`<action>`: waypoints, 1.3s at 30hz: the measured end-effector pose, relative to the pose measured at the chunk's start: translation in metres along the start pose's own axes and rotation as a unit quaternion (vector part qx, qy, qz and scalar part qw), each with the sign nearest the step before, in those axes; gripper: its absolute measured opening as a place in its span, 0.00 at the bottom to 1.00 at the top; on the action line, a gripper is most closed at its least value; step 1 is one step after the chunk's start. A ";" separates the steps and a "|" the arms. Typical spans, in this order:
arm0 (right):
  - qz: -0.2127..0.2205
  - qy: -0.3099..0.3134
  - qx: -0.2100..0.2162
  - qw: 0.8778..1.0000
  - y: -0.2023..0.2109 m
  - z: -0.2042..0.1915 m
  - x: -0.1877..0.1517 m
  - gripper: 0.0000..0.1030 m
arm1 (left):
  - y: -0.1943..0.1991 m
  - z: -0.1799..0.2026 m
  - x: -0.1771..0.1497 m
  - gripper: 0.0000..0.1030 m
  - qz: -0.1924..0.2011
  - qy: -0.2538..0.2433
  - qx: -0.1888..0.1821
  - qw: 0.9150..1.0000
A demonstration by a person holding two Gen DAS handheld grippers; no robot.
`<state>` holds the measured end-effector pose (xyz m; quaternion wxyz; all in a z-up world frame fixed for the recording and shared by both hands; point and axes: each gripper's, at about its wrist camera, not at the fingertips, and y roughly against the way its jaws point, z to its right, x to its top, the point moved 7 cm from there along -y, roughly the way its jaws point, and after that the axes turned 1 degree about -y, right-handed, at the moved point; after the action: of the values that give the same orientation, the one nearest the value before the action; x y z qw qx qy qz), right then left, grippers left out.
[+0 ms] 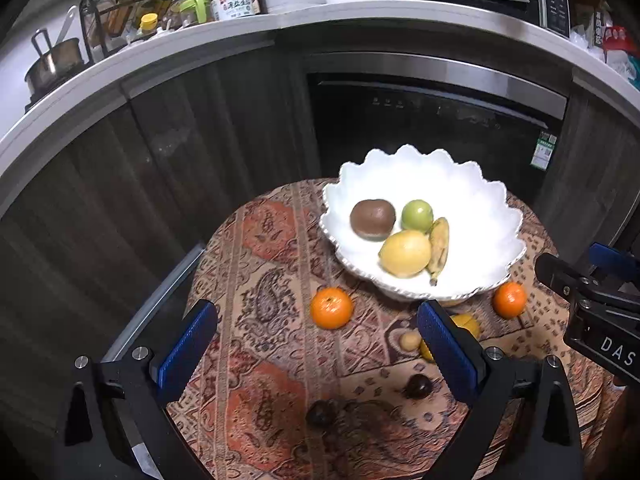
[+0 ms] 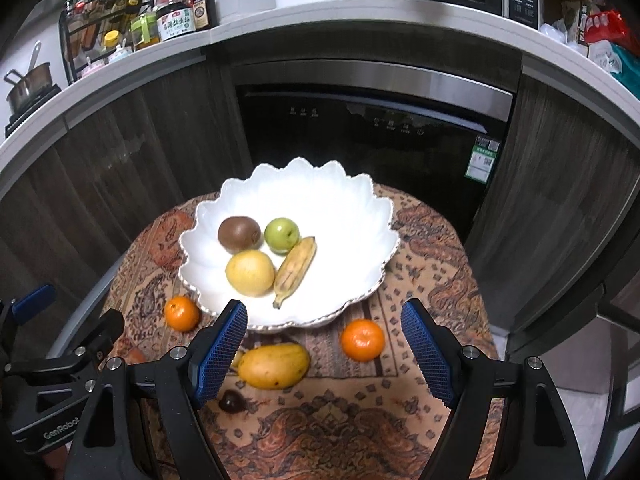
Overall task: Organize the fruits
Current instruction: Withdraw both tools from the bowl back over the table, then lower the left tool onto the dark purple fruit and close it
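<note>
Two spread grippers above a patterned table with fruit in and around a white bowl.

The left gripper (image 1: 316,344), marked "GenRobot", and the right gripper (image 2: 324,344), lettered "DAS", both have fingers wide apart, pinching nothing. On the tablecloth (image 2: 424,264) lie a mango (image 2: 276,365), two oranges (image 2: 362,339) (image 2: 182,313) and dark plums (image 1: 418,386). Beyond, the scalloped bowl (image 2: 344,208) holds a kiwi (image 2: 239,233), green apple (image 2: 281,234), lemon (image 2: 249,272) and banana (image 2: 295,267). Farthest, a Chinese-labelled sauce bottle (image 2: 175,12) stands on the counter.

Bowl (image 2: 320,184) on table (image 2: 432,264), ahead of right gripper (image 2: 324,344); kiwi (image 2: 239,233), apple (image 2: 281,234), lemon (image 2: 249,273), banana (image 2: 295,271) inside. Mango (image 2: 274,365) just ahead between fingers, one tangerine (image 2: 362,339) ahead, another tangerine (image 2: 181,313) ahead-left.
</note>
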<state>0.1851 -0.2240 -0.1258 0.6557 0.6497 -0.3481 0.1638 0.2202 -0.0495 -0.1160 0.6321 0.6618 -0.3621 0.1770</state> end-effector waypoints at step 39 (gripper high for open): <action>-0.077 0.038 0.015 0.996 -0.049 -0.040 -0.094 0.78 | -0.062 -0.013 -0.113 0.78 -0.080 0.033 0.004 0.996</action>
<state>0.1614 -0.1684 -0.2217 0.6692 0.6776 -0.2697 0.1423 0.1910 -0.0119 -0.2364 0.6532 0.6850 -0.2864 0.1486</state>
